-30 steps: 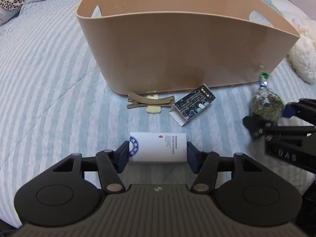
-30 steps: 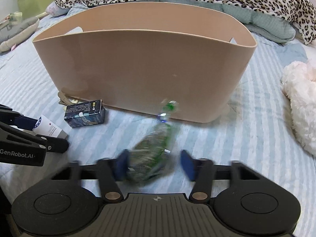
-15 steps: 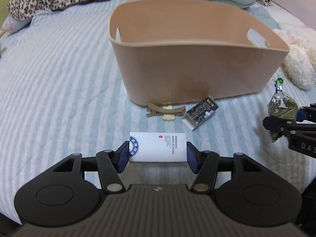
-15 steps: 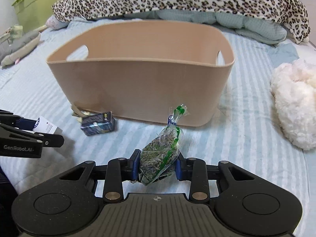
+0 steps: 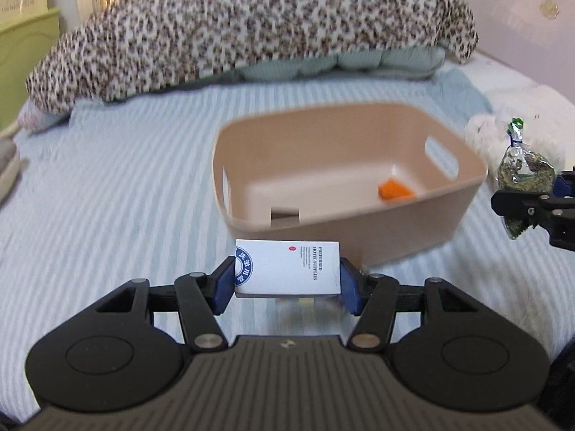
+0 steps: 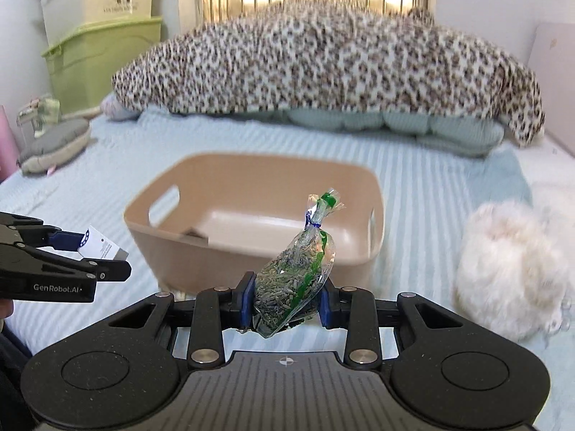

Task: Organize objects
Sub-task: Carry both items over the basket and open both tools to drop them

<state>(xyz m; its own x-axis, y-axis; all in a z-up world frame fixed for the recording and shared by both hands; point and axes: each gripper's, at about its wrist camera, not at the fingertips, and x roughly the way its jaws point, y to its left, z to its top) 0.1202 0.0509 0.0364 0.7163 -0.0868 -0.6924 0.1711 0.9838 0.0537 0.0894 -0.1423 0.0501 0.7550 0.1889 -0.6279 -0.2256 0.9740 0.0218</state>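
My left gripper [image 5: 286,284] is shut on a white box with a blue round seal [image 5: 287,267] and holds it in the air in front of the tan plastic basket [image 5: 424,230]. My right gripper [image 6: 286,303] is shut on a clear bag of dried herbs tied with green [image 6: 293,280], also lifted, in front of the basket [image 6: 187,251]. The basket holds an orange item [image 5: 395,191] and a small brown item [image 5: 284,215]. The bag also shows in the left wrist view [image 5: 521,172], and the white box in the right wrist view [image 6: 99,246].
The basket stands on a bed with a blue-striped cover [image 5: 107,186]. A leopard-print blanket [image 5: 251,25] lies at the head. A white fluffy toy [image 6: 510,269] lies right of the basket. Green storage boxes [image 6: 97,50] stand at the left.
Both grippers have risen with their objects, so the basket's inside now shows from above. The items on the bed in front of the basket have dropped out of view.
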